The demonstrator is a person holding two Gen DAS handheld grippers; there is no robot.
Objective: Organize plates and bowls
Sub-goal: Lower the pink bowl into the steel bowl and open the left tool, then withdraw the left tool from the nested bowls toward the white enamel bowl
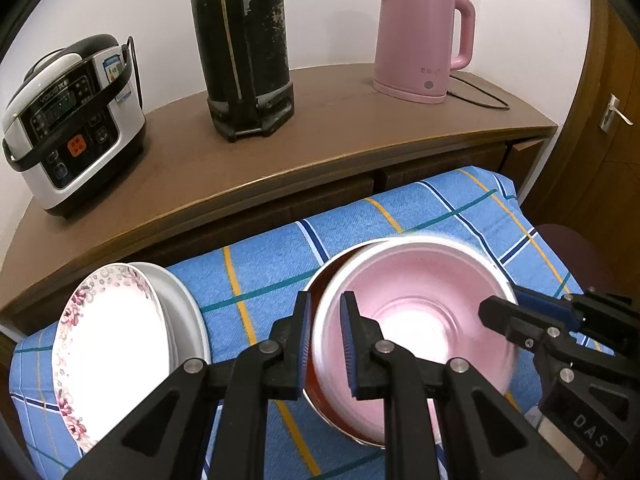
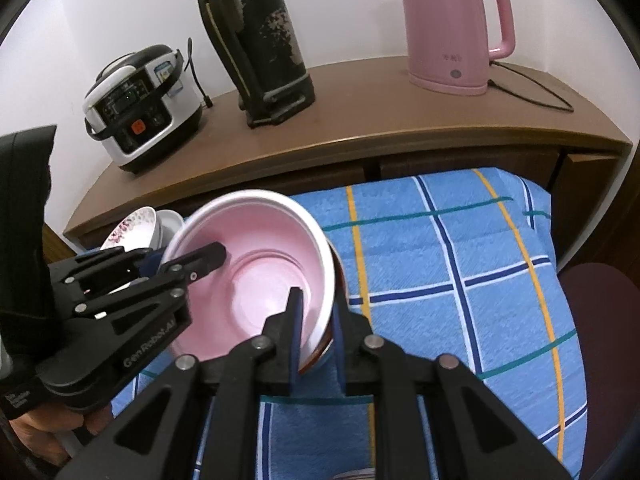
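Observation:
A pink bowl with a white rim (image 1: 424, 312) sits inside a red-brown bowl (image 1: 316, 384) on the blue checked cloth (image 1: 272, 280). My left gripper (image 1: 325, 344) straddles the left rims of both bowls, its jaws close around them. My right gripper (image 2: 316, 332) straddles their right rims the same way; it also shows in the left wrist view (image 1: 504, 312). The pink bowl shows in the right wrist view (image 2: 260, 276). A floral plate (image 1: 108, 352) leans on white dishes (image 1: 188, 312) at the left.
A wooden counter (image 1: 328, 128) behind the cloth carries a rice cooker (image 1: 68, 128), a black thermos (image 1: 244, 48) and a pink kettle (image 1: 420, 40) with its cord. A wooden door (image 1: 616, 120) is at the right. A dark stool (image 2: 604, 320) stands right of the cloth.

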